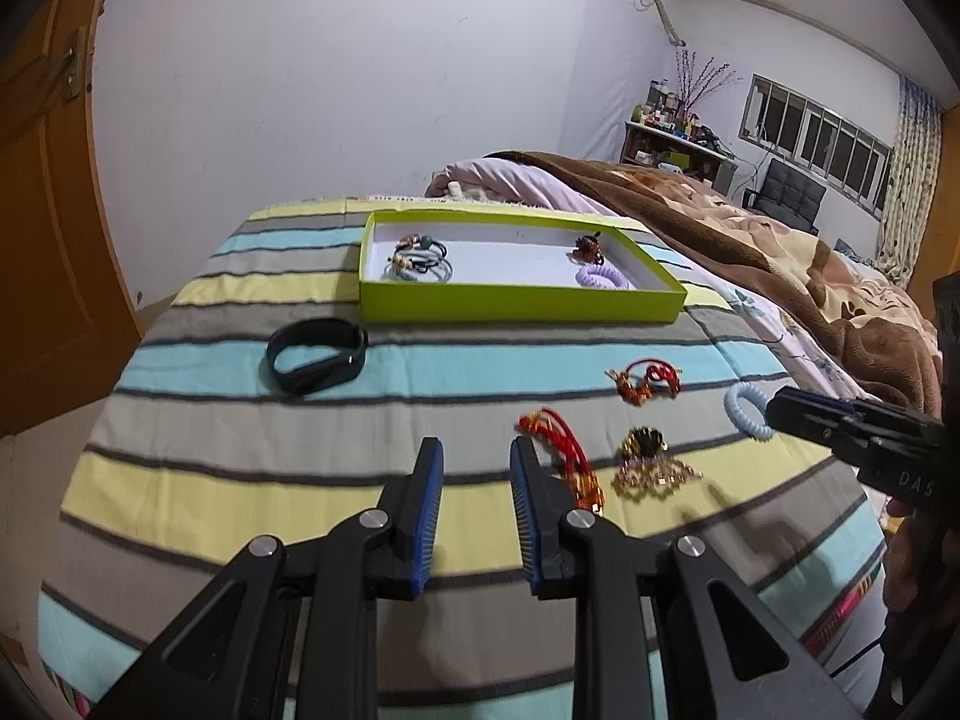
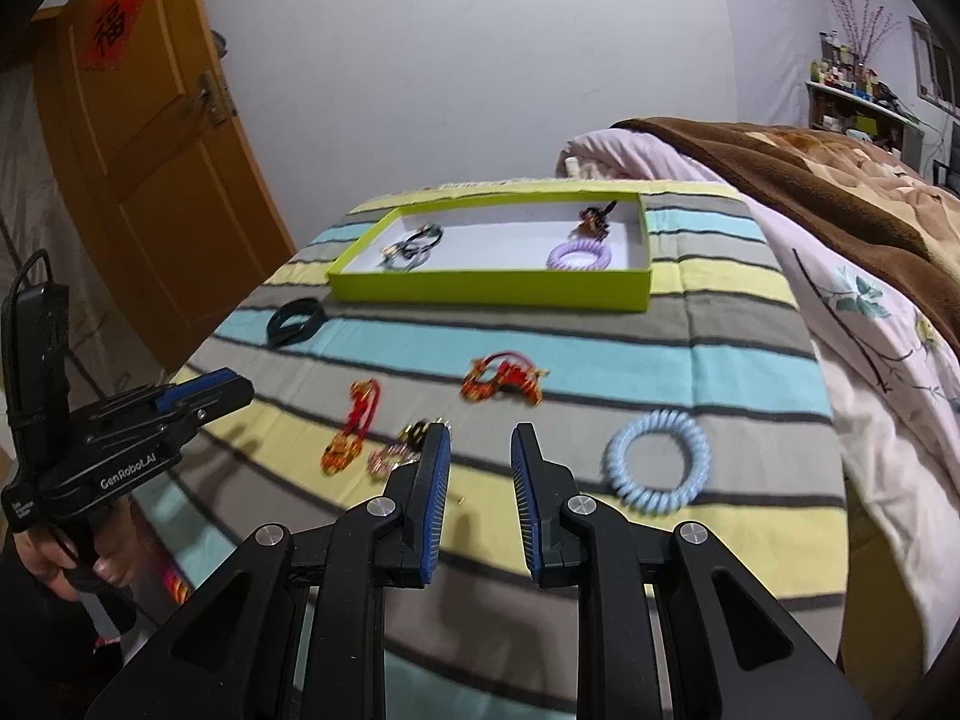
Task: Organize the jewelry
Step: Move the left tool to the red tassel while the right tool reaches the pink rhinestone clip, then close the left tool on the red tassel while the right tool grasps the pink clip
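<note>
A green tray [image 1: 516, 303] [image 2: 492, 293] sits far on the striped cloth, holding hair ties at its left [image 1: 420, 258], a purple coil tie [image 1: 602, 277] [image 2: 579, 256] and a dark clip [image 1: 588, 247]. On the cloth lie a black band [image 1: 315, 354] [image 2: 296, 321], two red cord bracelets [image 1: 564, 456] [image 1: 645, 381] [image 2: 504, 383], a gold hair clip [image 1: 651, 465] [image 2: 402, 447] and a blue coil tie [image 1: 747, 411] [image 2: 658, 461]. My left gripper [image 1: 477, 450] is open and empty beside the near red bracelet. My right gripper [image 2: 480, 435] is open and empty between the gold clip and the blue coil.
A brown blanket [image 1: 780, 252] and pink quilt [image 2: 870, 330] pile up on the right. An orange door [image 2: 150, 168] stands at the left. A cluttered shelf [image 1: 678, 144] is far back.
</note>
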`<state>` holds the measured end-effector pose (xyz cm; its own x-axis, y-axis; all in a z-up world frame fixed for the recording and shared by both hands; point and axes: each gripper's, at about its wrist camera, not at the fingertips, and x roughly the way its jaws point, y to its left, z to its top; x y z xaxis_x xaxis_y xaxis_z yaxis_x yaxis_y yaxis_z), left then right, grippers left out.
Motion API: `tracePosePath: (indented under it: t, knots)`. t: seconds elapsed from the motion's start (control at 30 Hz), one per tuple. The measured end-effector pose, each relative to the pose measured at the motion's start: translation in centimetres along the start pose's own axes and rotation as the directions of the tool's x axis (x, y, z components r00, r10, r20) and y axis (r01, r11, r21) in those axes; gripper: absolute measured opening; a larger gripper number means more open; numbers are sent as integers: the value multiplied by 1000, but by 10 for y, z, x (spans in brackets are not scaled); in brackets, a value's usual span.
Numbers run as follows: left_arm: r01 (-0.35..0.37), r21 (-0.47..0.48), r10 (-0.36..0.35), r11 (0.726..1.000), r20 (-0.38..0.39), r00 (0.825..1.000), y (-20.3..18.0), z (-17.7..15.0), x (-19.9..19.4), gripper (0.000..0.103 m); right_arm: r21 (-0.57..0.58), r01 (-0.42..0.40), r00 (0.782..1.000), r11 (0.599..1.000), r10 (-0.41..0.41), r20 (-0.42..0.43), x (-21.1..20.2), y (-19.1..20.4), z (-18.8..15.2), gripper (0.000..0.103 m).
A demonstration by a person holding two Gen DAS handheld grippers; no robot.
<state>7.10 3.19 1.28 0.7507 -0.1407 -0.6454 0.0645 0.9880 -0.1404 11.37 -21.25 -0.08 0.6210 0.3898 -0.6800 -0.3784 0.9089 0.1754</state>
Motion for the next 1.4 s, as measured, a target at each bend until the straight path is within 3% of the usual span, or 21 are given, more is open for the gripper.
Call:
tracePosePath:
  t: [0.03, 0.07, 0.73, 1.0, 1.2, 1.27, 1.3, 1.4]
  knots:
    - [2, -3, -2, 1000, -2, 1000, 0, -2, -1, 24, -4, -4, 1000, 1000, 4, -5, 1, 1, -2, 40]
    - [3, -7, -3, 1000, -4, 1000, 0, -4, -2, 24, -10, -9, 1000, 1000, 9, -10, 2, 4, -4, 41]
    - [5, -39, -5, 999, -7, 1000, 8, -10, -3, 24, -154, -35, 995, 988, 20, -96, 36, 28, -13, 41]
    - [7, -49, -8, 999, -13, 1000, 13, -7, 0, 24, -256, -32, 990, 966, -4, -142, 58, 40, -9, 41]
    - [15, -54, -16, 998, -16, 1000, 13, -4, 4, 24, -272, -29, 984, 962, -20, -175, 68, 40, -8, 41]
    - [20, -54, -21, 998, -18, 1000, 12, -3, 5, 24, -266, -25, 985, 964, -23, -174, 68, 39, -7, 36]
    - [22, -54, -23, 998, -20, 1000, 12, -3, 6, 24, -263, -14, 985, 965, -32, -171, 68, 37, -7, 24]
    - [30, -52, -32, 998, -29, 999, 9, -2, 10, 24, -241, -8, 986, 971, -33, -165, 66, 33, -6, 21]
